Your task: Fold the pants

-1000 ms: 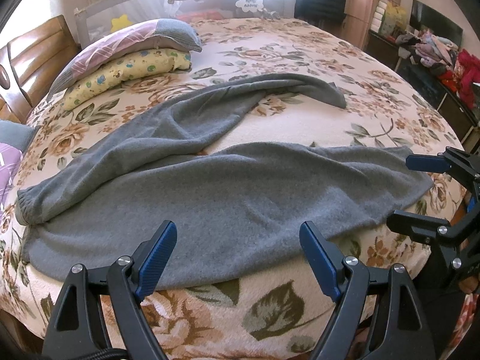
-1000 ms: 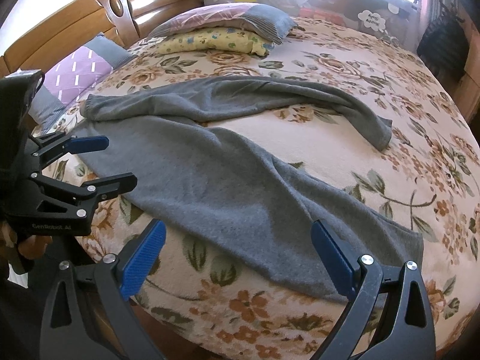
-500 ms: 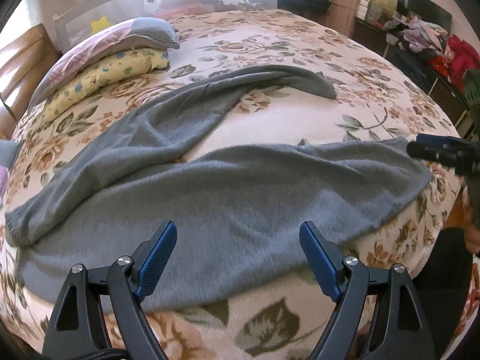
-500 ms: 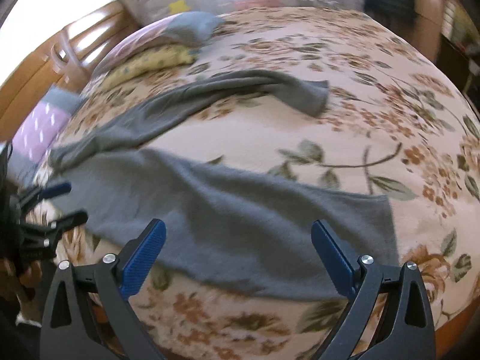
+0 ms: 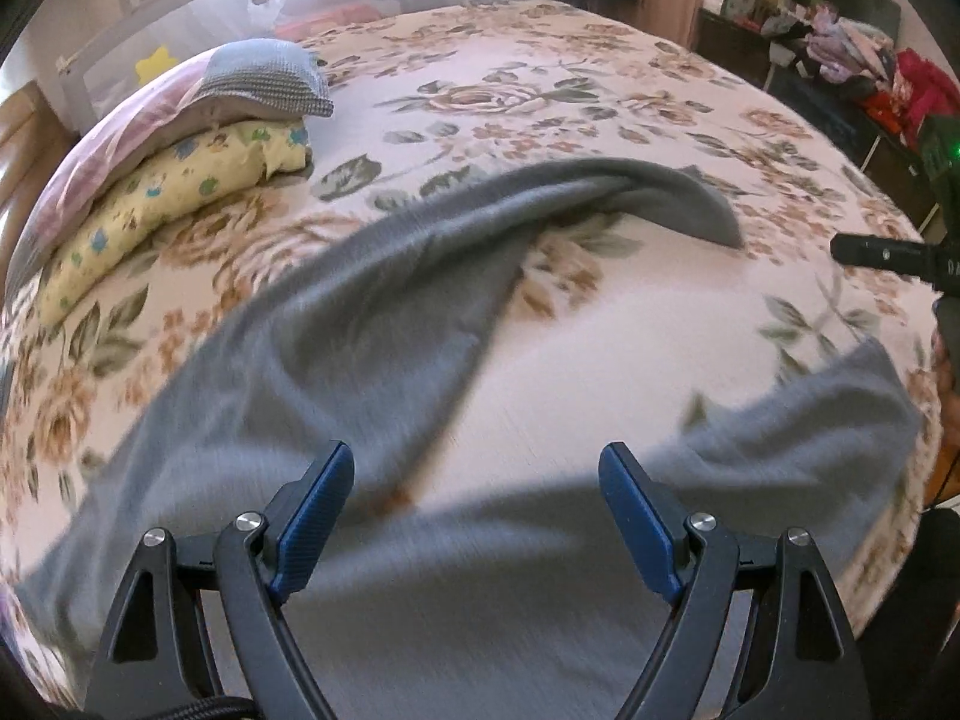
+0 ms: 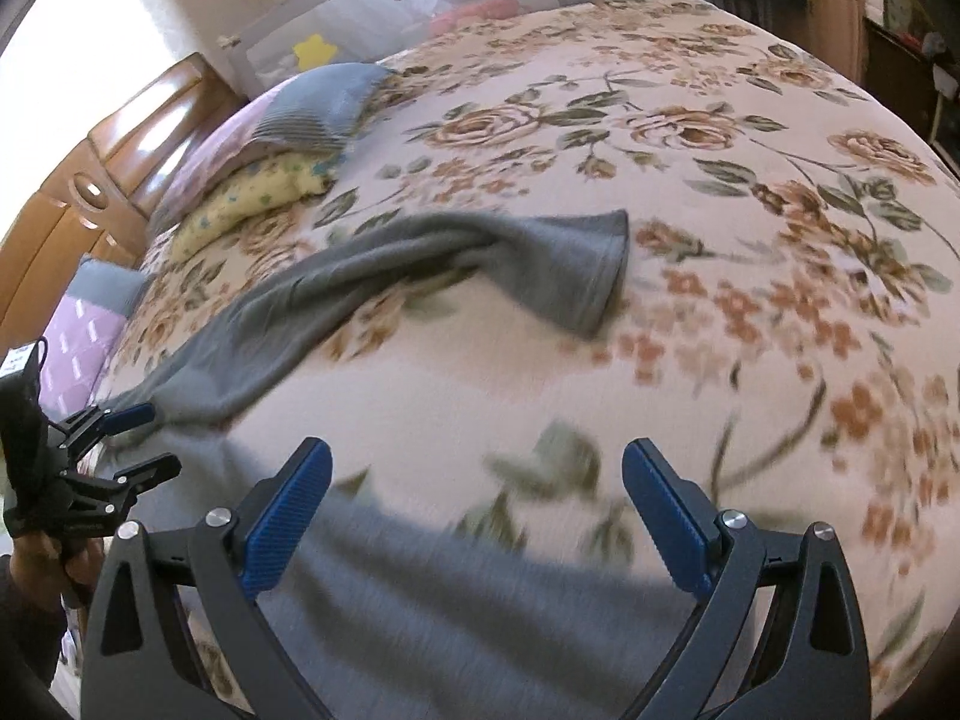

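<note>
Grey pants (image 5: 372, 324) lie spread on the floral bedspread, legs apart in a V. The far leg ends in a cuff (image 6: 576, 276) near the bed's middle. The near leg (image 6: 456, 624) runs along the front edge under both grippers. My left gripper (image 5: 477, 516) is open, hovering over the near leg close to the waist end, nothing between its blue pads. My right gripper (image 6: 477, 510) is open too, over the near leg's cuff end. The left gripper (image 6: 129, 438) also shows at the left of the right wrist view, held by a hand.
Two stacked pillows (image 5: 180, 138) lie at the back left of the bed, with a wooden headboard (image 6: 102, 180) beyond. A bed rail (image 5: 252, 6) closes the far side. A shelf with piled clothes (image 5: 852, 66) stands at the right.
Both grippers have moved forward and lower over the bed, so the near leg now lies under their fingers. The pants themselves have not shifted. Both stay open.
</note>
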{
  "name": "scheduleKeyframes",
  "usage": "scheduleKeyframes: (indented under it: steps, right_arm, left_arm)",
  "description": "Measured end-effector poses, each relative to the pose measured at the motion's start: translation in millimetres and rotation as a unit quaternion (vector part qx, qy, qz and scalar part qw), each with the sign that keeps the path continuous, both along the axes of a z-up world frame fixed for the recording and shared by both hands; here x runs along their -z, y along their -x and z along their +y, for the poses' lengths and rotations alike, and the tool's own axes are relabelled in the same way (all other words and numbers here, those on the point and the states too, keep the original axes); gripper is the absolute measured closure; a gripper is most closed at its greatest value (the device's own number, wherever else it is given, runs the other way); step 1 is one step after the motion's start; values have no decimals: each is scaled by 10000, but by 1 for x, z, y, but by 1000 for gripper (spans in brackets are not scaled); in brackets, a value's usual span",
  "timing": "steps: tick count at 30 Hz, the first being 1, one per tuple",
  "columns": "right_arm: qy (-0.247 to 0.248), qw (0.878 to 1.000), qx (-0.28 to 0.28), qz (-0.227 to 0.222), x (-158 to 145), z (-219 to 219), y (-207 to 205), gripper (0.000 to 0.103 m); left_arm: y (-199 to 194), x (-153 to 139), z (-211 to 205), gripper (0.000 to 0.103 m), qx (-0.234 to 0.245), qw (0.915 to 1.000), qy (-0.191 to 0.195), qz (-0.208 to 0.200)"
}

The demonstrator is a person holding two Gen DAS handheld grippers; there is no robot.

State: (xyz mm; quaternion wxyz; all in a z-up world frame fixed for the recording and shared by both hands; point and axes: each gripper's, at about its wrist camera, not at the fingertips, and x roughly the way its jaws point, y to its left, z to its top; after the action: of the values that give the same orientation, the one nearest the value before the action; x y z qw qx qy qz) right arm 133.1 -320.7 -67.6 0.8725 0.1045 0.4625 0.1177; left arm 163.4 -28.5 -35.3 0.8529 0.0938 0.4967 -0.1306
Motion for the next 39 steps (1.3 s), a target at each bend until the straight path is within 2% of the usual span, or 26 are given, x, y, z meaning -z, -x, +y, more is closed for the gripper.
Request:
scheduleKeyframes:
  steps: [4,5,6,8,9,13,17,19,22,23,25,26,27,28,29,30,31,33,39]
  right_arm:
    - [-23,9998,184,51,5,-13,-47,6]
    - [0,9997,237,64,6,-17,-58,10]
    - [27,9996,274,76,7,-19,-67,18]
    - [1,9992,384,142,11,-28,-86,26]
    - [-79,9989,439,153,12,-32,-95,27]
    - [-27,9979,598,227,22,-44,-132,28]
    - [29,9972,591,451,40,-48,-162,31]
    - [123,9966,542,611,51,-47,-174,33]
    - [163,9955,449,813,66,-45,-185,34]
    - [356,9951,388,835,70,-40,-187,36]
    - [636,9943,317,800,71,-33,-190,42]
    - [753,9939,281,750,71,-30,-189,56]
    - [789,9941,237,705,69,-28,-189,83]
    - [777,9943,219,697,67,-27,-189,92]
    - [802,9942,211,684,64,-26,-188,92]
    - [837,9942,190,650,61,-25,-186,93]
    - [866,9944,172,583,56,-24,-183,93]
    - [844,9953,147,462,46,-22,-176,94]
    - [895,9956,113,270,27,-22,-169,95]
  left_arm:
    - [-38,3,0,19,233,9994,-223,-107]
    - [-50,3,0,19,323,9989,-303,-168]
    - [-59,3,1,19,364,9985,-361,-208]
    - [-84,1,2,19,504,9978,-352,-249]
    - [-94,1,3,19,516,9977,-362,-263]
    - [-147,9,7,20,578,9979,-268,-116]
    - [-192,30,14,20,657,9974,-104,289]
    - [-200,43,15,20,740,9960,-140,483]
    - [-205,68,11,21,922,9919,-540,692]
    - [-204,79,7,22,1054,9885,-708,820]
    - [-202,86,5,23,1093,9876,-779,813]
    - [-202,86,4,29,1070,9883,-725,812]
    - [-203,84,5,45,1086,9886,-564,873]
    - [-201,81,5,53,1137,9883,-397,937]
    - [-200,79,3,68,1150,9883,-387,921]
    - [-196,76,1,88,1184,9881,-454,874]
    - [-191,73,-1,95,1234,9873,-530,846]
    - [-181,66,-5,96,1328,9864,-601,758]
    - [-155,43,-4,97,1417,9868,-357,693]
